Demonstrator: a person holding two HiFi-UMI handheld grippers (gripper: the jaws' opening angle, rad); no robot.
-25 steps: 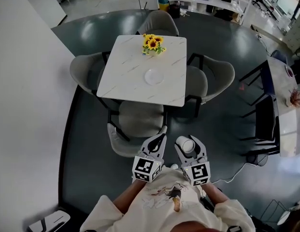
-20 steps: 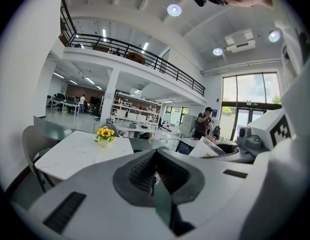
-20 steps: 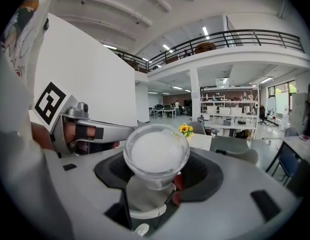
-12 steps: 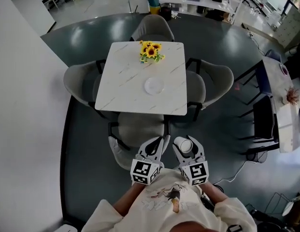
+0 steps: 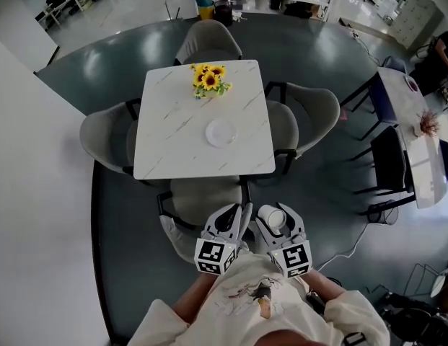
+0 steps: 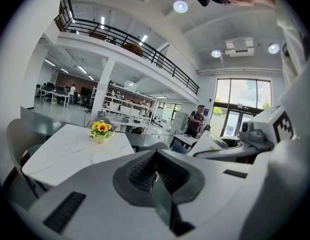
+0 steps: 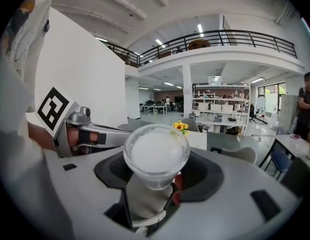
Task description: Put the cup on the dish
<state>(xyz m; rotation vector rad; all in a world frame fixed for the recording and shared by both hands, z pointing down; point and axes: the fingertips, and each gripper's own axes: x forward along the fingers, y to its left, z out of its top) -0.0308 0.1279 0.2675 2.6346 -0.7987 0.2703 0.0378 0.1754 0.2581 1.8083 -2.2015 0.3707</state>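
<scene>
My right gripper [image 5: 275,219] is shut on a white cup [image 5: 275,218], held close to my body above the dark floor. In the right gripper view the cup [image 7: 155,154] fills the space between the jaws, its mouth facing the camera. My left gripper [image 5: 238,216] sits beside it, shut with nothing in it; its jaws meet in the left gripper view [image 6: 155,171]. The white dish [image 5: 220,132] lies on the white marble table [image 5: 166,150], well ahead of both grippers. The dish [image 6: 109,156] shows faintly in the left gripper view.
A pot of sunflowers [image 5: 208,79] stands at the table's far side. Grey chairs surround the table; the near one [image 5: 198,202] is between me and the table. Another table [image 5: 411,135] with dark chairs stands at the right. A white wall [image 5: 36,193] runs along the left.
The table, dish and flowers have shifted left and nearer in the head view as I walk forward. Both grippers keep the same pose, the cup still held.
</scene>
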